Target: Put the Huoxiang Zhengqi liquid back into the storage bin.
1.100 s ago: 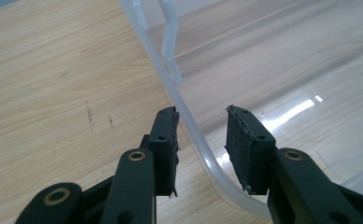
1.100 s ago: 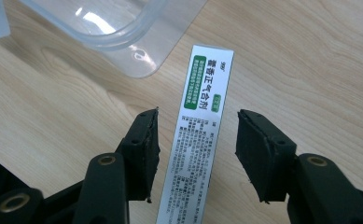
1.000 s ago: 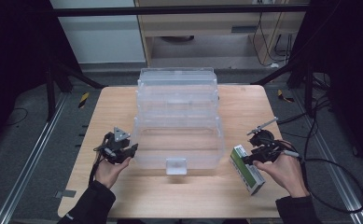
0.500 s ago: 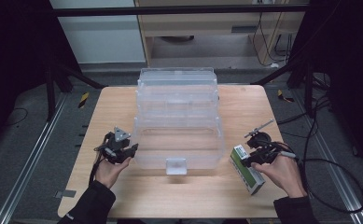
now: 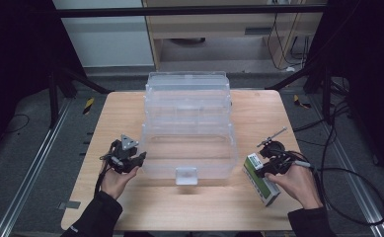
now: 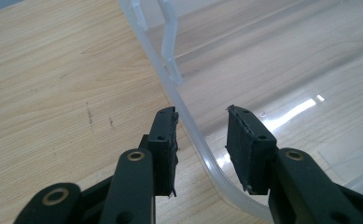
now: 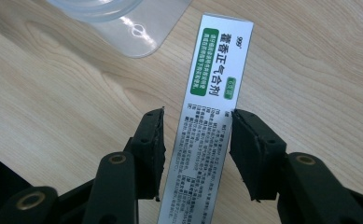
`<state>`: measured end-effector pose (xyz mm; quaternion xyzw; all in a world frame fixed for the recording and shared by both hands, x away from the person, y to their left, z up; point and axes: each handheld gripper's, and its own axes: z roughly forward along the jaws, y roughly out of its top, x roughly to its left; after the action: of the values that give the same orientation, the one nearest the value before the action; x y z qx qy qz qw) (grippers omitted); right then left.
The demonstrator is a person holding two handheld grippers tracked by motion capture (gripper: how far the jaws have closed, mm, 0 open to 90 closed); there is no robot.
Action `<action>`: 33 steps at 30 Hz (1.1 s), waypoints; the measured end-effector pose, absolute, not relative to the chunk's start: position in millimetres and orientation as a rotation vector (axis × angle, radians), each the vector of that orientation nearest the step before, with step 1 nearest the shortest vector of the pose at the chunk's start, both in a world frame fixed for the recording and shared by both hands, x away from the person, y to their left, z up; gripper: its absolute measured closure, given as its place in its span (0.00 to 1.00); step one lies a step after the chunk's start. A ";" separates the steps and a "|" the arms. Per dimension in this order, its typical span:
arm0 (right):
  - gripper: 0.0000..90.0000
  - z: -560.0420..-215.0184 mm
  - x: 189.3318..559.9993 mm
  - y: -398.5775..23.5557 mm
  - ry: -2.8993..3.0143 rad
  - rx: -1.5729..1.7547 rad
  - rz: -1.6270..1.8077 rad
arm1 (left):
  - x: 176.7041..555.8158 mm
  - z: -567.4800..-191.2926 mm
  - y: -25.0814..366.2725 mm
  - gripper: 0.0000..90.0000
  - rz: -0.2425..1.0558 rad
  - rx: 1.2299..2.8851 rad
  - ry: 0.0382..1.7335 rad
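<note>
Already straddling the white-and-green printed cardboard medicine box (image 7: 210,126) lying flat on the wooden worktop (image 5: 214,202), right gripper (image 7: 196,140) jaws just closing, right pad touching, left a hair off. Left gripper (image 6: 201,142) jaws half open astride the clear plastic tiered organiser's rim (image 6: 193,135), not pinching. Lifting and stowing the box yet to do.

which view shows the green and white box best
The right gripper view: the box lies between the right gripper jaws, label readable. The high view shows it small beside the hand.
</note>
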<state>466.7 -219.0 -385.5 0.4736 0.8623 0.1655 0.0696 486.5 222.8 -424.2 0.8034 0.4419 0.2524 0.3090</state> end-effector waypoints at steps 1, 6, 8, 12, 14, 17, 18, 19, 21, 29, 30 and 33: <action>0.62 -385.7 466.9 -218.9 2.592 1.435 0.489 | 486.5 -424.2 222.8 0.69 0.667 2.123 1.168; 0.63 -388.2 468.2 -219.4 2.595 1.445 0.470 | 486.5 -424.3 222.5 0.69 0.669 2.124 1.168; 0.63 -389.7 468.5 -219.2 2.598 1.450 0.464 | 486.5 -424.3 222.5 0.69 0.669 2.123 1.169; 0.64 -392.1 470.0 -219.3 2.605 1.450 0.452 | 486.5 -424.3 222.5 0.69 0.669 2.124 1.168; 0.64 -393.2 470.8 -219.2 2.606 1.448 0.443 | 486.6 -424.3 222.4 0.69 0.669 2.124 1.168; 0.63 -395.0 471.5 -218.9 2.611 1.451 0.437 | 486.7 -424.5 222.4 0.69 0.670 2.124 1.169; 0.63 -395.2 471.5 -218.7 2.611 1.458 0.433 | 486.7 -424.5 222.2 0.69 0.672 2.125 1.169; 0.63 -395.5 471.7 -218.7 2.612 1.458 0.434 | 486.7 -424.5 222.2 0.69 0.672 2.125 1.169; 0.63 -396.1 472.1 -218.6 2.611 1.454 0.433 | 486.7 -424.5 222.2 0.69 0.672 2.124 1.169; 0.64 -397.6 473.2 -216.9 2.602 1.495 0.409 | 486.7 -424.5 222.1 0.69 0.672 2.125 1.170; 0.65 -397.5 473.3 -216.6 2.601 1.497 0.405 | 486.7 -424.5 222.1 0.69 0.672 2.125 1.170; 0.66 -396.9 473.9 -215.5 2.599 1.500 0.386 | 486.7 -424.5 222.1 0.69 0.672 2.125 1.169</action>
<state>473.9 -215.5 -396.9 0.4950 0.8575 0.1275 0.0581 486.7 222.1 -424.5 0.8034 0.4422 0.2540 0.3073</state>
